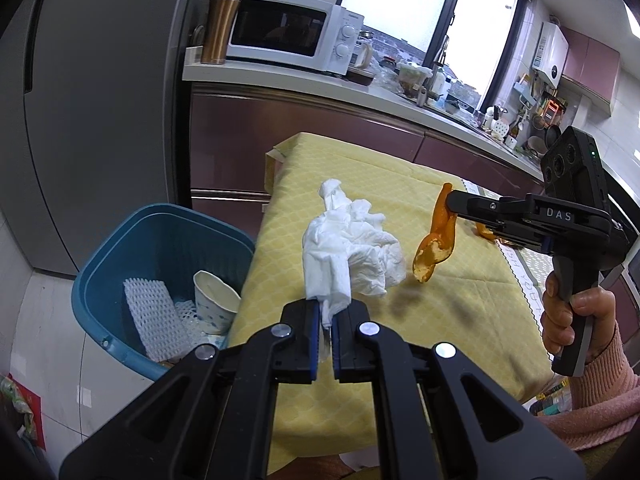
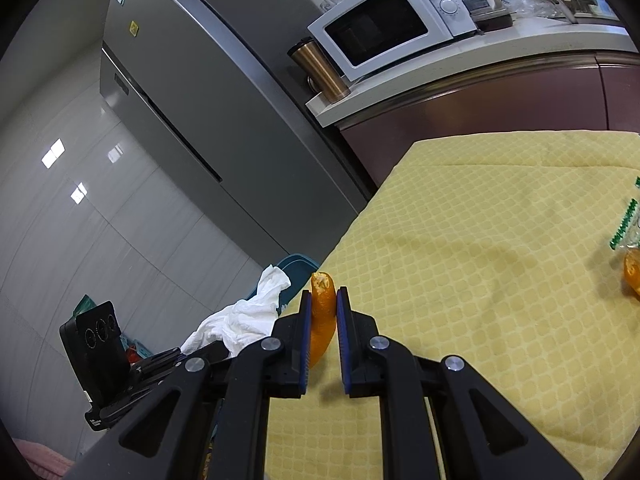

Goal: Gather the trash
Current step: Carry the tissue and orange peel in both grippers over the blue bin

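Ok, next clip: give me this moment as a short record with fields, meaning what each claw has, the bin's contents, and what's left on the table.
left claw: shut on crumpled white tissue, lifted off the table
right claw: shut on orange peel, held in the air
blue bin: on floor beside the table; holds paper cup and white foam netting
yellow tablecloth: another peel piece and a clear wrapper remain

Bin [image 1: 120, 248] left of table [image 1: 440, 300], cup [image 1: 214, 296] in bin, microwave [image 1: 296, 36] on counter [image 1: 280, 76] behind table
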Demonstrator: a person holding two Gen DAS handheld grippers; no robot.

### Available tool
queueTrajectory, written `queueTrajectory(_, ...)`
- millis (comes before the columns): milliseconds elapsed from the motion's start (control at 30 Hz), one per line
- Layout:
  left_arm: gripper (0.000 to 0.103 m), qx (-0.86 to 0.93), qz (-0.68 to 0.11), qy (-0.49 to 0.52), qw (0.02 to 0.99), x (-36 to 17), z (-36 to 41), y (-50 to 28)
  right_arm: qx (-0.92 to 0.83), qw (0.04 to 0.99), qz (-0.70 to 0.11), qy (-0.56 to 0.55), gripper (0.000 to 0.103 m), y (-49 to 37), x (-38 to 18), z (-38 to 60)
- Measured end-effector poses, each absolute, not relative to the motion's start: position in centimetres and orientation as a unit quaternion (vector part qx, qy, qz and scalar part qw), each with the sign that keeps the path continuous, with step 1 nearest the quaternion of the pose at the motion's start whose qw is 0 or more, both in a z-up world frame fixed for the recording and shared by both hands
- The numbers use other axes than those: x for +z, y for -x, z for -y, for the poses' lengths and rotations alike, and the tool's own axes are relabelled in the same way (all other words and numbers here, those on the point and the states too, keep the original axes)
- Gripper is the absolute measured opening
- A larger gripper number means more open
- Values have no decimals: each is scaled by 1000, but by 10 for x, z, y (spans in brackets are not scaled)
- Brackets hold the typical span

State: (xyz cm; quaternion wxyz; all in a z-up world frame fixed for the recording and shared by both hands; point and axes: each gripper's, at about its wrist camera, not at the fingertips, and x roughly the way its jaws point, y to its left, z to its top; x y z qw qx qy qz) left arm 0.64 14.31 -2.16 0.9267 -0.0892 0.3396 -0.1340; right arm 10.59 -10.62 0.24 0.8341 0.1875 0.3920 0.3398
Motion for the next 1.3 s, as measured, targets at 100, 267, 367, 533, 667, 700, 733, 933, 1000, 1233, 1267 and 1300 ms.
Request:
queueTrajectory(100, 5, -128, -339, 92, 928, -22, -149, -6, 344, 833, -392, -185, 11, -106, 3, 102)
queueTrajectory(267, 5, -118, -338, 96, 929, -22, -157, -5, 351, 830, -393, -181, 11, -107, 4, 93)
queueTrajectory(367, 5, -110, -337, 98, 930, -22, -163, -5, 356, 828, -396, -177, 11, -109, 4, 87)
queueTrajectory(533, 5, -94, -336, 103, 931, -23, -175, -4, 363, 824, -398, -174, 11, -110, 5, 79)
queueTrajectory(667, 5, -83, -336, 108, 932, -24, -182, -4, 367, 822, -400, -171, 11, -115, 6, 70)
queueTrajectory(700, 5, -80, -337, 109, 932, -24, -184, -4, 369, 821, -401, -171, 11, -115, 6, 68)
queueTrajectory(733, 5, -77, -336, 110, 932, -24, -186, -4, 371, 820, -401, -170, 11, -116, 6, 66)
queueTrajectory(933, 5, -62, -338, 117, 932, -27, -198, -5, 382, 816, -404, -160, 11, -121, 6, 49)
queueTrajectory(1000, 5, -56, -339, 120, 932, -29, -202, -5, 385, 814, -406, -156, 11, -122, 6, 44)
queueTrajectory(1233, 5, -37, -342, 129, 930, -33, -215, -4, 400, 807, -411, -143, 11, -127, 7, 20)
queueTrajectory(1267, 5, -35, -342, 130, 930, -34, -217, -5, 401, 806, -411, -141, 11, -128, 7, 18)
queueTrajectory(1300, 5, -32, -343, 131, 930, -34, -219, -5, 403, 805, -412, -139, 11, -129, 7, 15)
